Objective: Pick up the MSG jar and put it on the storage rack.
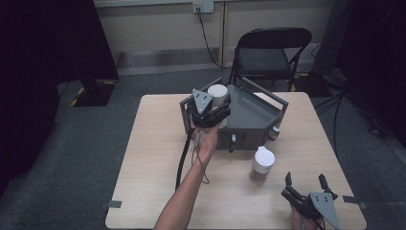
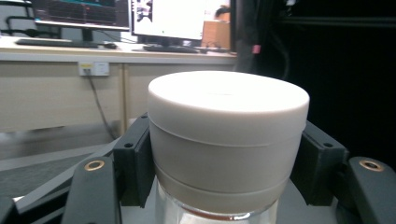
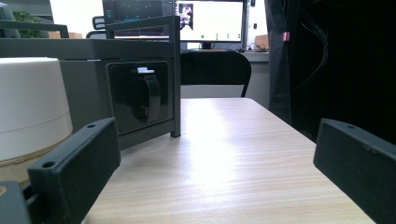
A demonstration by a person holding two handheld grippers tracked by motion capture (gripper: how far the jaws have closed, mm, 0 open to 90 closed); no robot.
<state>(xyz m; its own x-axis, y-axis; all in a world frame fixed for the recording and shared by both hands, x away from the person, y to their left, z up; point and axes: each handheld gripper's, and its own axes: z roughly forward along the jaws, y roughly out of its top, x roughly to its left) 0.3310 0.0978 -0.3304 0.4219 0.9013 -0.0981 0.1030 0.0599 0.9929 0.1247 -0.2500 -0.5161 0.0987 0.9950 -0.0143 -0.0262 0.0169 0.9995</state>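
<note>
My left gripper (image 1: 216, 106) is shut on a jar with a white lid (image 1: 218, 94), held up over the near left corner of the dark grey rack (image 1: 258, 111). In the left gripper view the white-lidded jar (image 2: 228, 140) sits squeezed between both black pads (image 2: 135, 161), its clear glass showing below the lid. A second jar with a white lid (image 1: 263, 163) stands on the table in front of the rack. My right gripper (image 1: 306, 182) rests open at the table's near right corner, nothing between its fingers. In the right gripper view that second jar (image 3: 29, 109) shows at the left.
The wooden table (image 1: 153, 158) carries the rack at its far middle. A black folding chair (image 1: 268, 52) stands behind the table. Black curtains hang on both sides. A latch (image 3: 148, 95) shows on the rack's front wall in the right gripper view.
</note>
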